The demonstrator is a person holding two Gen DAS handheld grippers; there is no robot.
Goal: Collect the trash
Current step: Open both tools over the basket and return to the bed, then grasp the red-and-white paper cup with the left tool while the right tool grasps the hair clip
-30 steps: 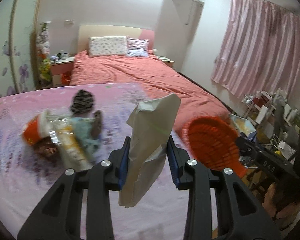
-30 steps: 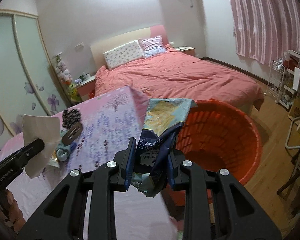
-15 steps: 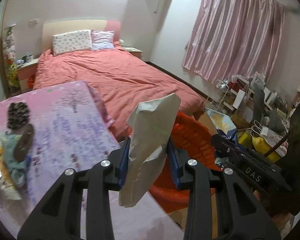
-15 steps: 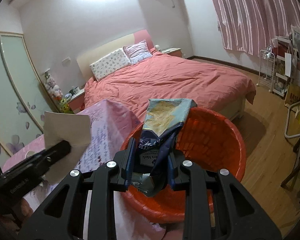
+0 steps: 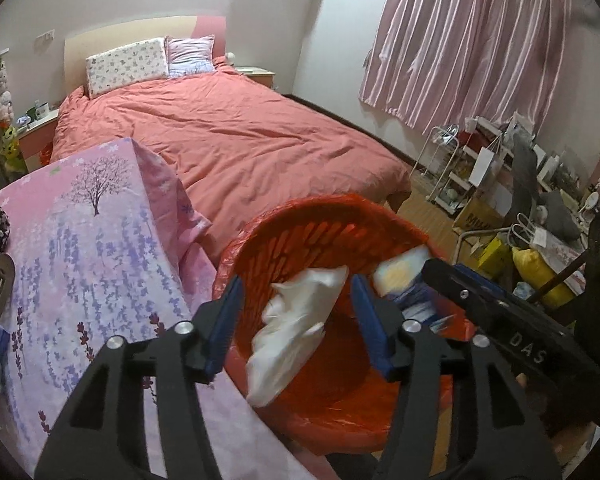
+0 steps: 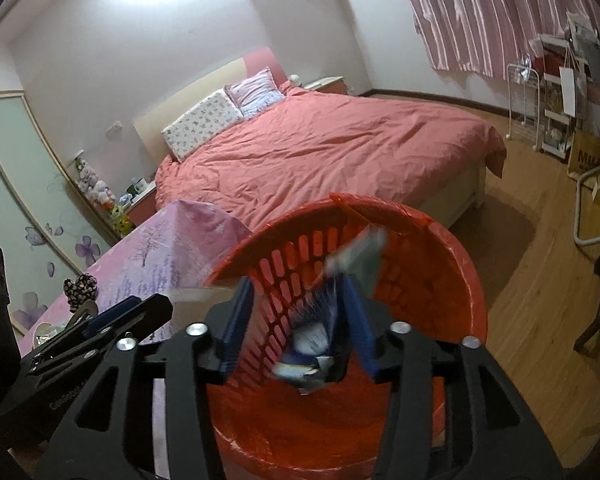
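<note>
Two grippers, both spread apart, above an orange basket.

Left gripper (image 5: 296,320) stands with jaws wide and a blurred pale paper bag (image 5: 296,328) loose between them, touching neither, over the orange basket (image 5: 320,240). Right gripper (image 6: 298,320) is likewise released; a blurred blue snack wrapper (image 6: 324,328) lies by its right finger inside the basket (image 6: 440,280). Beside the basket stands a table under a pink flowered cloth (image 5: 100,248), with a pink-covered bed (image 5: 228,140) beyond.

Basket (image 5: 332,248) right of table (image 5: 100,248) (bed (image 5: 228,136) behind); wrappers (image 5: 296,320) inside.
</note>
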